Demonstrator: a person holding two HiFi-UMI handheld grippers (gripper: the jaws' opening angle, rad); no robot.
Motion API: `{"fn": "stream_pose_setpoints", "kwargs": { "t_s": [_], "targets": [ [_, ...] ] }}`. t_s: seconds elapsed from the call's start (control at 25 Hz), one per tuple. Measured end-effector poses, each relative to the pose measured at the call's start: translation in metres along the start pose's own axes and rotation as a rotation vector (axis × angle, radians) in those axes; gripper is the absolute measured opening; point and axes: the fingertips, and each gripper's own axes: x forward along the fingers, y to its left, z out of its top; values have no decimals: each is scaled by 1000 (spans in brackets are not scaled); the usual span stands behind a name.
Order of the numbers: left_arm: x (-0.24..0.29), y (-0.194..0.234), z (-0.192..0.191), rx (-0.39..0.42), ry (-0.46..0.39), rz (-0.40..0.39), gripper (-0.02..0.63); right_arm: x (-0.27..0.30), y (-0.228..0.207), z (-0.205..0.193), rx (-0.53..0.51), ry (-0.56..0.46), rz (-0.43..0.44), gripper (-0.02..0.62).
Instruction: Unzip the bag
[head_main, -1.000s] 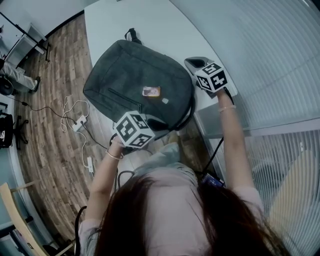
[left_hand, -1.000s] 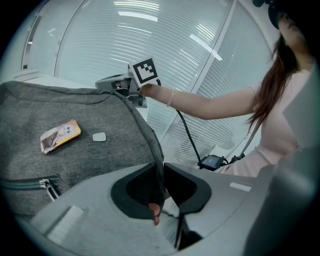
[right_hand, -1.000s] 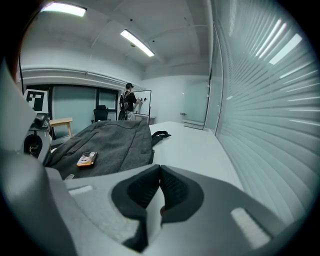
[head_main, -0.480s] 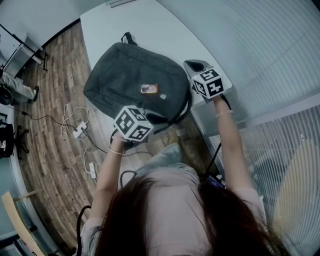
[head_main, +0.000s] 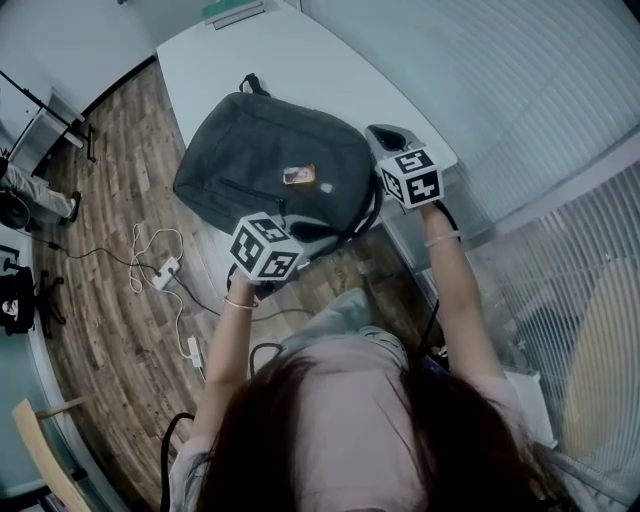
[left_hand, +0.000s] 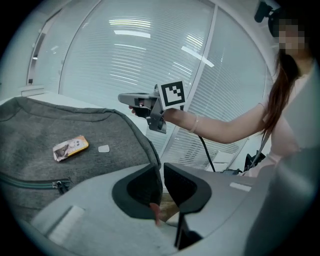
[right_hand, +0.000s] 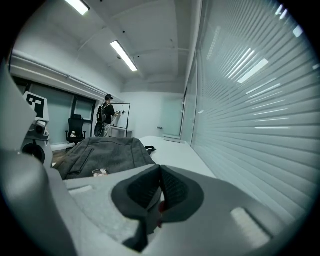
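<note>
The right claw (right_hand: 160, 176), clenched on nothing, has lifted back off the bag's (head_main: 270, 165) right edge, so I judge it has let the zip go. The left claw (left_hand: 162, 172), jaws slightly parted and empty, has stayed at the bag's near corner. Blinds (right_hand: 260, 100) crowd the right claw's right, bare table (head_main: 300, 60) lies open beyond the bag, and floor (head_main: 120, 300) is below the left claw.

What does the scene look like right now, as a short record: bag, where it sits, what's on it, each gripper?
bag: dark grey backpack, lying flat
place: white table, partly overhanging its edge
on top: small packet
front pocket zip: looks closed
left gripper: jaws slightly apart, at the bag's near edge
right gripper: jaws together, nothing between them
</note>
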Motion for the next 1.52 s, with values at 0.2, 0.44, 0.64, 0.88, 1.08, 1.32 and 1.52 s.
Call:
{"fn": "stream_pose_setpoints", "kwargs": {
  "t_s": [0.2, 0.44, 0.64, 0.88, 1.08, 1.32, 1.52],
  "targets": [
    [-10, -5, 4, 14, -64, 27, 61, -16, 17, 6, 32, -20, -33, 5],
    [-25, -16, 8, 40, -116, 54, 61, -36, 42, 16, 35, -54, -60, 3],
    [-39, -13, 13, 39, -186, 118, 61, -51, 56, 18, 30, -62, -88, 3],
    [-64, -8, 22, 15, -289, 218, 61, -63, 76, 23, 5, -79, -88, 4],
    [-82, -9, 25, -5, -336, 305, 60, -71, 86, 26, -16, -85, -104, 3],
    [-111, -6, 35, -27, -423, 426, 54, -80, 103, 38, -67, -105, -102, 3],
    [-129, -2, 40, -33, -469, 503, 51, -83, 112, 44, -75, -125, -108, 3]
  ]
}}
